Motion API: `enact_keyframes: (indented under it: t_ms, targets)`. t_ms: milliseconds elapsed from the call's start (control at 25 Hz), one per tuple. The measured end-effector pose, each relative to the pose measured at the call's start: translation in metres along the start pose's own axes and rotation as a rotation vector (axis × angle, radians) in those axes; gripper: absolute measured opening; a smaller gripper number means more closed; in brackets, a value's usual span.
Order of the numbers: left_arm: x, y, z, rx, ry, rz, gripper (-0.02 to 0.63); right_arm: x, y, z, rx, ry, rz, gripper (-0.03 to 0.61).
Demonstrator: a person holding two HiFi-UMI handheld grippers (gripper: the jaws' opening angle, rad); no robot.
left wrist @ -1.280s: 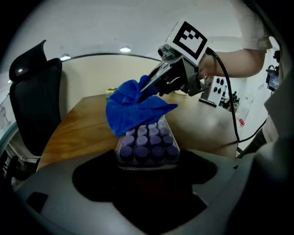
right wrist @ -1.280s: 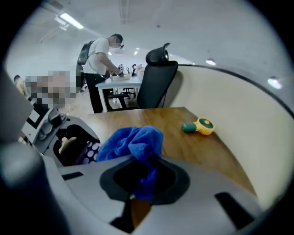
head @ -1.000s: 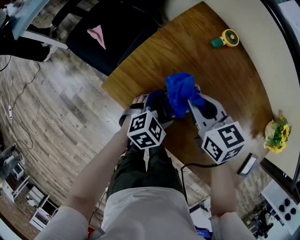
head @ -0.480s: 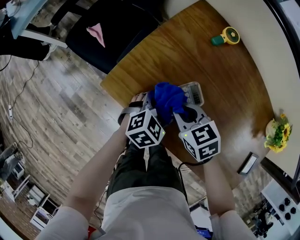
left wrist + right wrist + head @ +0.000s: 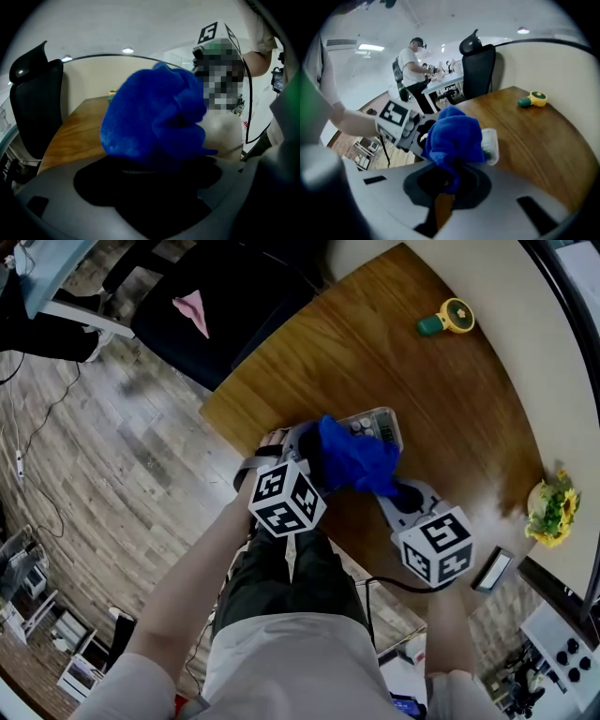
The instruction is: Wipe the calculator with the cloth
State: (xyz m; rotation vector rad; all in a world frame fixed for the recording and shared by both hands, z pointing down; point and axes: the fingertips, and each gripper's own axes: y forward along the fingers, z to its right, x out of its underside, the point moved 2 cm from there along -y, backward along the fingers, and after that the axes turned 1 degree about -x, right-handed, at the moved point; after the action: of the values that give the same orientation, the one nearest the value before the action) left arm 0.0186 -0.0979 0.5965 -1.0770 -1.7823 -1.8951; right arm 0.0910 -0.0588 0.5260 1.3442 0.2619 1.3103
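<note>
A small yellow-and-green round gadget [image 5: 450, 317] lies on the brown wooden tabletop [image 5: 441, 390]; a bunch of yellow flowers [image 5: 553, 507] stands near its right edge.

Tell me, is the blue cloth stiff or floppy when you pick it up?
Probably floppy: the blue cloth bunches in soft folds, and a tail droops into the right gripper pinching it. Likely light too, since one small pinch holds the whole bundle at the calculator.
</note>
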Motion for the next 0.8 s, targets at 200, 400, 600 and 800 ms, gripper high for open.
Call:
enact_keyframes:
  t_ms: [200,400,600,800]
  targets:
    - [-0.001,-0.001,0.000,-0.002,-0.001,-0.002,0.442,-0.089,-0.053,0.029,0.145,-0.021,0.338,0.021]
    - [-0.001,0.000,-0.001,-0.001,0.001,0.000,0.442,-0.119,-0.036,0.041,0.169,-0.037,0.455,0.021]
    - [-0.001,0.000,0.000,-0.002,-0.001,-0.001,0.442,-0.077,0.037,0.046,0.129,0.005,0.278,0.021]
    - [-0.001,0.000,-0.001,0.001,0.004,0.000,0.442,-0.031,0.055,0.024,0.126,-0.019,0.103,0.020]
